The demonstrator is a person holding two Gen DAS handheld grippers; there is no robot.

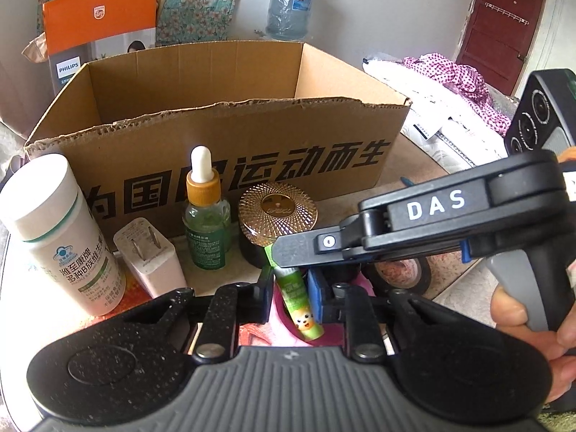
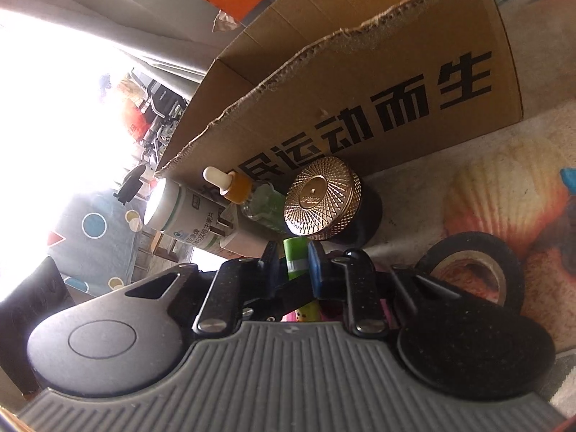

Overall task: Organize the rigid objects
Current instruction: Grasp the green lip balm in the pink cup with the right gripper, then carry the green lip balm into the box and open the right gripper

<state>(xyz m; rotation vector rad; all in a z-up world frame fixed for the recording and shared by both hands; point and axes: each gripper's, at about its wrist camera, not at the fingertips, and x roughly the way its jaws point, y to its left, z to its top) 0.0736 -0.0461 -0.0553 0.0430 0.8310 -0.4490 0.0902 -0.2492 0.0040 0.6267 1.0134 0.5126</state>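
Both grippers (image 1: 289,288) (image 2: 293,262) seem clamped on the green stick (image 1: 297,300); free one, then lift it over the box's (image 1: 223,126) near wall.

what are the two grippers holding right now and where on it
Both grip the same green tube. The left gripper clamps its middle; the right gripper clamps near its upper end.

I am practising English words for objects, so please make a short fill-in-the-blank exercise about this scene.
1. Both tongs are shut on the green ____ stick.
2. The dropper bottle has a white bulb and a ____ collar.
3. The jar in front of the cardboard box has a ____ lid.
4. The white charger stands with its prongs pointing ____.

Missing words: glue; yellow; gold; up
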